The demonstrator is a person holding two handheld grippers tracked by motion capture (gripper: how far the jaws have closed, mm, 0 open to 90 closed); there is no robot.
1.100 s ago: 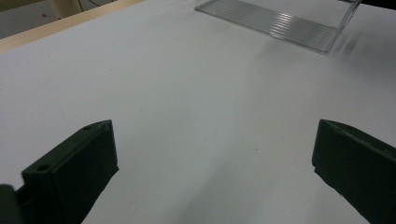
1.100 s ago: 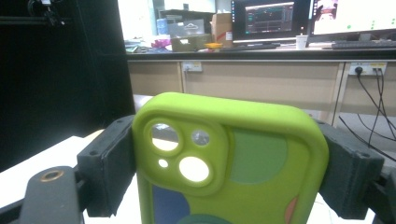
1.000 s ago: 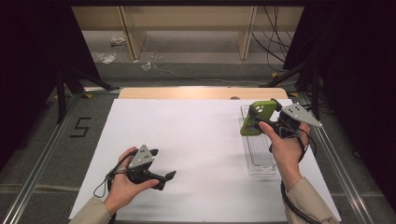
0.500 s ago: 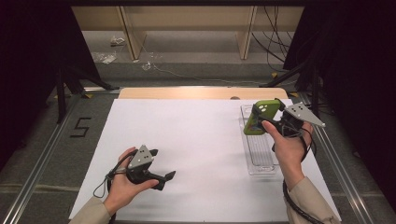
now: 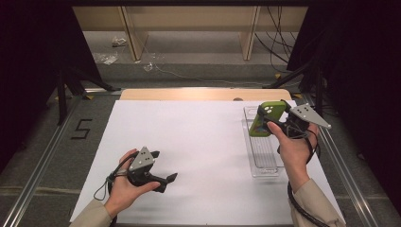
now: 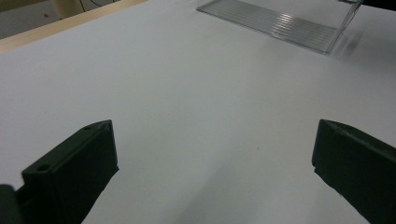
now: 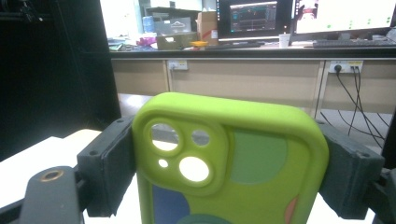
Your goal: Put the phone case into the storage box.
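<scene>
A lime-green phone case (image 5: 267,118) with round camera cut-outs is held up in the air over the right side of the white table sheet. My right gripper (image 5: 274,117) is shut on the phone case (image 7: 229,163), its two black pads pressing on the case's left and right edges. Just below it lies a clear plastic tray (image 5: 261,150), long and ribbed, also seen far off as the tray (image 6: 275,23) in the left gripper view. My left gripper (image 5: 163,182) rests low over the sheet at the front left, open, with nothing between its fingers (image 6: 74,172).
The white sheet (image 5: 189,142) covers most of the table, with a wooden strip (image 5: 198,94) along its far edge. Metal rails (image 5: 42,161) run along both sides. Beyond the table stand cabinet legs, loose cables and dark tripod legs.
The right gripper with the green case has shifted slightly to the right and tilted a little. The left hand has stayed where it was.
</scene>
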